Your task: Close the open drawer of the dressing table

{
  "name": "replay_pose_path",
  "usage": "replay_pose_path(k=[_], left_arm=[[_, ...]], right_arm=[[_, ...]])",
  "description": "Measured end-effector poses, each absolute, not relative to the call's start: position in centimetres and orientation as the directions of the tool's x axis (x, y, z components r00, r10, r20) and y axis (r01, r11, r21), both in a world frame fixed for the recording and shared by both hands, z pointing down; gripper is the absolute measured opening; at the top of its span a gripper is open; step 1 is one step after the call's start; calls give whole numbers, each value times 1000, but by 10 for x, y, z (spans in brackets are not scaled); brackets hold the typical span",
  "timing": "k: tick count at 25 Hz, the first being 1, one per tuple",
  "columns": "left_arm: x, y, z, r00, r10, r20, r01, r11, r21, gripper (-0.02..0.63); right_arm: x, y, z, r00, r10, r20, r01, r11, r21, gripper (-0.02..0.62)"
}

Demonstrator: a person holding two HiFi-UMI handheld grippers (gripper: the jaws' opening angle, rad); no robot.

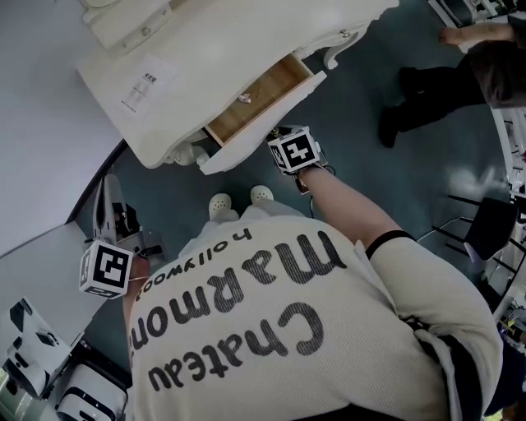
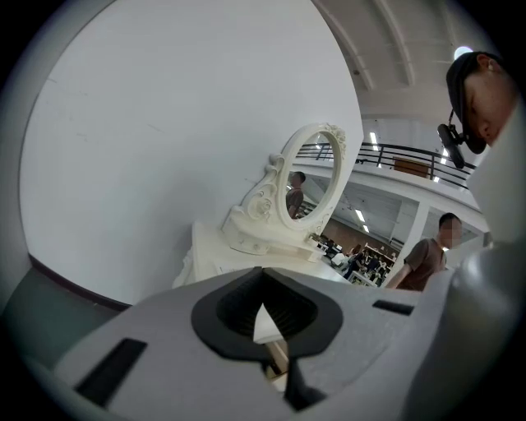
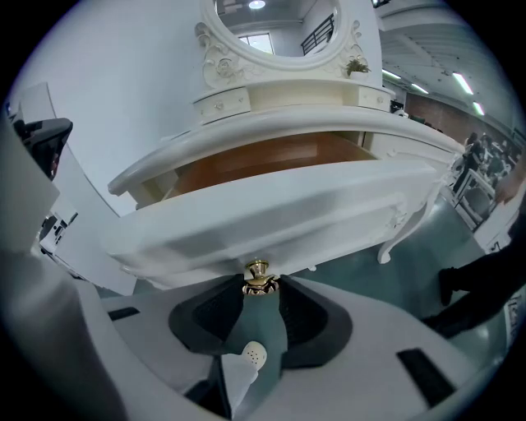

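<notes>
The drawer (image 1: 256,97) stands pulled out at the near side of the cream desk (image 1: 222,49). It is a pale wooden tray behind a glossy, curved cream front. At the middle of that front a small round brass knob (image 3: 259,272) sits between the tips of the right gripper (image 3: 259,285), whose dark ribbed pads close narrowly on its two sides. At the far side a carved oval mirror (image 3: 275,25) tops the desk. The left gripper (image 2: 263,273), off to the left and well apart from the drawer, has its jaws together and empty.
</notes>
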State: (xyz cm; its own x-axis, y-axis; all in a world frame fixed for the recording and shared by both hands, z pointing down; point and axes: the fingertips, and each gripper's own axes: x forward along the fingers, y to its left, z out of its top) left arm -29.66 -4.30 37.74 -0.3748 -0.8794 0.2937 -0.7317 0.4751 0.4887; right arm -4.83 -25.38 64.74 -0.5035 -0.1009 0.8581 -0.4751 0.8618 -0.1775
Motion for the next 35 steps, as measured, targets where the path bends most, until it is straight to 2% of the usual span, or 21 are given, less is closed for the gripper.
replay_pose_path(k=[16, 35], left_arm=[[-304, -14, 383, -445, -840, 310, -679, 542, 495, 8], [-310, 12, 388, -504, -800, 325, -631, 598, 493, 8]], right_arm=[[-64, -261, 651, -497, -78, 864, -468, 863, -191, 160], [-86, -270, 651, -518, -125, 846, -454, 879, -148, 161]])
